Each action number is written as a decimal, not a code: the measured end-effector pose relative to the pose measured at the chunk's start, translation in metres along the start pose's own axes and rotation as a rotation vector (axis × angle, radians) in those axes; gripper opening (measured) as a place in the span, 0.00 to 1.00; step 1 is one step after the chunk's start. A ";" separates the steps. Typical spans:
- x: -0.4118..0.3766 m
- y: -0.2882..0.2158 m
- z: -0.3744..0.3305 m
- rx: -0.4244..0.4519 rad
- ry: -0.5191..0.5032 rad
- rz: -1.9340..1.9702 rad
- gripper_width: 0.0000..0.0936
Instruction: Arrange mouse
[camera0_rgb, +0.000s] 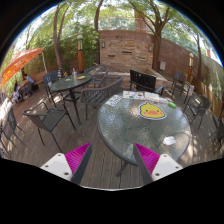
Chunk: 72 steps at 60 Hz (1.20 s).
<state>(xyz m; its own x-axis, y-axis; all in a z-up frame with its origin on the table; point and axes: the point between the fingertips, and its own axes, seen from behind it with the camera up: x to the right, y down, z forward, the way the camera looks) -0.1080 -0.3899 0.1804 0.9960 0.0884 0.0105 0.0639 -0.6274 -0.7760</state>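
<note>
A round glass table (125, 135) stands ahead of my fingers on a wooden deck. On it lies a yellow mouse pad (151, 110), with a black open laptop (143, 80) behind it. A small white object (168, 139), perhaps the mouse, lies near the table's right rim; I cannot tell for sure. My gripper (112, 162) is open and empty, with its magenta pads (76, 160) wide apart. It is held back from the table's near edge, above the deck boards.
Metal chairs (45, 115) stand left of the table, and more stand behind it. A second round table (68, 82) with items on it stands further left. A brick wall (125, 48) and trees close the patio at the back.
</note>
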 end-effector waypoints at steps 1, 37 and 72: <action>0.001 0.002 0.000 -0.005 0.002 0.005 0.92; 0.271 0.109 0.136 -0.042 0.186 0.135 0.92; 0.305 0.059 0.248 -0.063 0.108 0.075 0.84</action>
<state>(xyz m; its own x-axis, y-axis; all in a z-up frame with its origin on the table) 0.1842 -0.2081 -0.0189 0.9988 -0.0429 0.0244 -0.0110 -0.6765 -0.7364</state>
